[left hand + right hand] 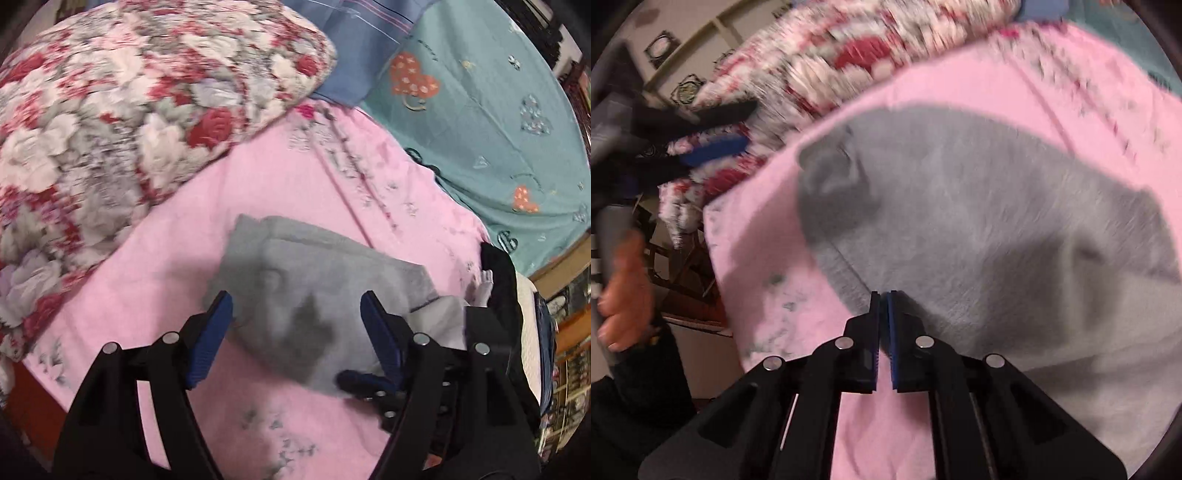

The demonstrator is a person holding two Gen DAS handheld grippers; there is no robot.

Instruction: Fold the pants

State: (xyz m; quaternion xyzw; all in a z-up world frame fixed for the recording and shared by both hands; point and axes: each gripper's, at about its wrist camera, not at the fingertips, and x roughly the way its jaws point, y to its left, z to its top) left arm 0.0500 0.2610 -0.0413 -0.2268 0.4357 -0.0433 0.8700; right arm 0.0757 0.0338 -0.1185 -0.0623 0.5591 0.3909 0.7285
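Observation:
Grey pants [314, 291] lie folded into a compact bundle on a pink bedsheet [288, 184]. My left gripper [295, 306] is open and empty, hovering above the bundle's near side. My right gripper [883, 295] is shut, its tips at the near edge of the grey pants [979, 236]; whether cloth is pinched between them I cannot tell. The right gripper also shows in the left wrist view [365, 380] at the bundle's near right corner. The left gripper shows in the right wrist view [716, 129], open, up at the left.
A floral red-and-white quilt [122, 122] is heaped at the left. A teal sheet with hearts [491, 122] and a blue cloth [362, 48] lie at the back right. Dark clothing [506, 280] sits at the bed's right edge. The person's hand [624, 291] is at the left.

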